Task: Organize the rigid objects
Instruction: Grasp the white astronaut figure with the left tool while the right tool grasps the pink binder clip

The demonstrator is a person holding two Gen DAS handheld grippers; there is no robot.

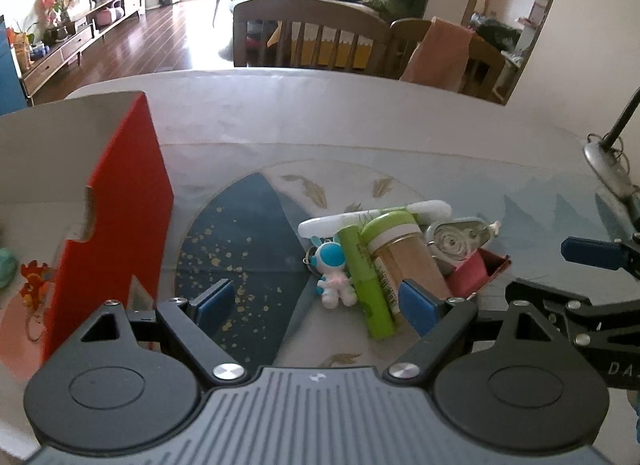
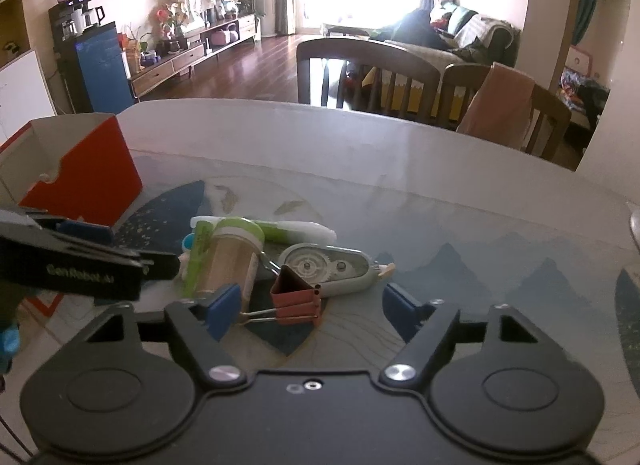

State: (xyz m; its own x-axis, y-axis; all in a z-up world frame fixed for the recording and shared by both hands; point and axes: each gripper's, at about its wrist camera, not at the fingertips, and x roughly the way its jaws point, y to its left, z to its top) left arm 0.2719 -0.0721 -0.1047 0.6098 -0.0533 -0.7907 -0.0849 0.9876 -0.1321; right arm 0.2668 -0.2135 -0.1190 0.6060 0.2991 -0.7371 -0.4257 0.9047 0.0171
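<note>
Right claw (image 2: 312, 305) apart, red binder clip (image 2: 298, 299) between pads; left claw (image 1: 316, 305) apart beside pile

A: Your left gripper (image 1: 316, 301) wore a ribbed grey cover behind the jaws, flanked by two round black discs with a silver screw (image 1: 229, 371) at each arm's pivot.

B: And the fingers?

A: Black linkages ending in blue pads (image 1: 416, 303). Your right gripper (image 2: 316, 307) matched, though the plate behind its jaws was smooth black with a small silver bolt (image 2: 312, 385). White lettering (image 2: 86, 274) ran along the side of your left gripper's black body.
</note>
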